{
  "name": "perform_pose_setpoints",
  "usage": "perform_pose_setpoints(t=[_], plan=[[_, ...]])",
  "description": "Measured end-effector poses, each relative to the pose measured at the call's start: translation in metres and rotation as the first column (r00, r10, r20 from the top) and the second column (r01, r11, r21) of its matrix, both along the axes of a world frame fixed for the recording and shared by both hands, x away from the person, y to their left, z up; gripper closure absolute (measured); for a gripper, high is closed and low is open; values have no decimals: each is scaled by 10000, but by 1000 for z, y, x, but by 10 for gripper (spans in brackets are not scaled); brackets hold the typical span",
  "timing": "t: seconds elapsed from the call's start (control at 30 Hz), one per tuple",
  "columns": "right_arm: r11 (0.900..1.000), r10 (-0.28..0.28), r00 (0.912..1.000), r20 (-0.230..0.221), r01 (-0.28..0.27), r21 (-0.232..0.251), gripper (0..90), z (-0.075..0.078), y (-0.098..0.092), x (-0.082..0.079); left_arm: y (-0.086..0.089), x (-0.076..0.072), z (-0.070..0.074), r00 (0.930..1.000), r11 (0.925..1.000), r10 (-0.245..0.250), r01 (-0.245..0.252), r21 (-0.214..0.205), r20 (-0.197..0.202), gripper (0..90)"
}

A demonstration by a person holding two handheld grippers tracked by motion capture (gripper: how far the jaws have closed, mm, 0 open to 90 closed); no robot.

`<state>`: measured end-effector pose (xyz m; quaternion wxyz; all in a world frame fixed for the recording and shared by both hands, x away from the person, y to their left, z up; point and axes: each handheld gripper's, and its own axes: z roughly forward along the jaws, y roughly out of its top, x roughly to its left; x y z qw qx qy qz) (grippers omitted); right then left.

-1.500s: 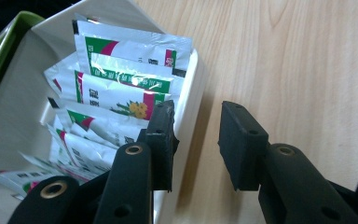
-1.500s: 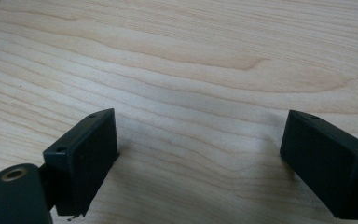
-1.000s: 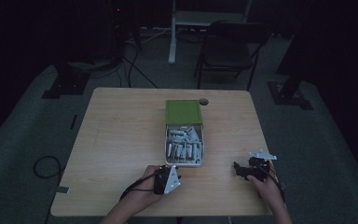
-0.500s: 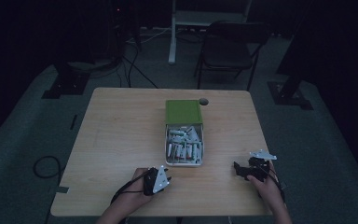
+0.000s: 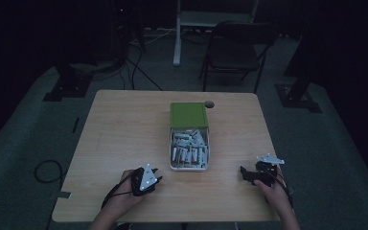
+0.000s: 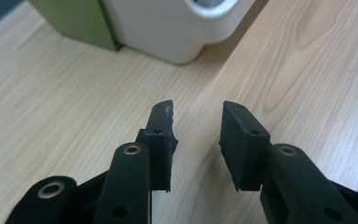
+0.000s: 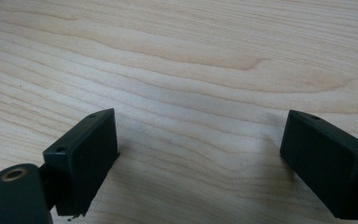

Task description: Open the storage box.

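A white box (image 5: pixel 172 149) sits mid-table holding several white, green-banded batteries (image 5: pixel 189 152); its green lid (image 5: pixel 189 115) lies at its far end. My left gripper (image 5: pixel 157 180) rests near the table's front edge, left of the box and pointing toward it. In the left gripper view its jaws (image 6: pixel 198 109) stand a narrow gap apart with bare wood between them, and the box's white corner (image 6: pixel 177 28) and green lid (image 6: pixel 74 18) lie ahead. My right gripper (image 5: pixel 244 173) sits at the front right; its jaws (image 7: pixel 200 135) are wide apart over bare wood.
The light wooden table (image 5: pixel 124 129) has a round cable hole (image 5: pixel 209 104) behind the lid. A dark chair (image 5: pixel 237 52) and stand legs (image 5: pixel 177 43) are on the floor beyond the far edge. A cable (image 5: pixel 45 170) lies on the floor at left.
My left gripper has slid left along the front edge, away from the box. The right gripper has stayed where it was.
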<state>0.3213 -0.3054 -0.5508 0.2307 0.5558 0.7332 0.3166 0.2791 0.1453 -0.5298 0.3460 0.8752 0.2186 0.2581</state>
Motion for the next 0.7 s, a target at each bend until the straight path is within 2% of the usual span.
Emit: perform_pose_setpoints(t=[0.13, 0.23, 0.43, 0.7], plan=[[10000, 2, 10000, 0, -2, -6, 105, 0, 0, 0, 8, 2, -3, 9996, 9995, 258, -260, -190, -109, 654], [10000, 2, 10000, -2, -2, -3, 105, 0, 0, 0, 15, 5, -3, 9984, 9971, 553, -560, -515, -137, 653], [10000, 0, 10000, 0, 0, -3, 105, 0, 0, 0, 31, 10, -1, 9935, 9884, 1115, -1133, -1009, -230, 653], [10000, 3, 10000, -2, -3, -2, 105, 0, 0, 0, 42, 11, -7, 9881, 9796, 1485, -1526, -1310, -404, 641]])
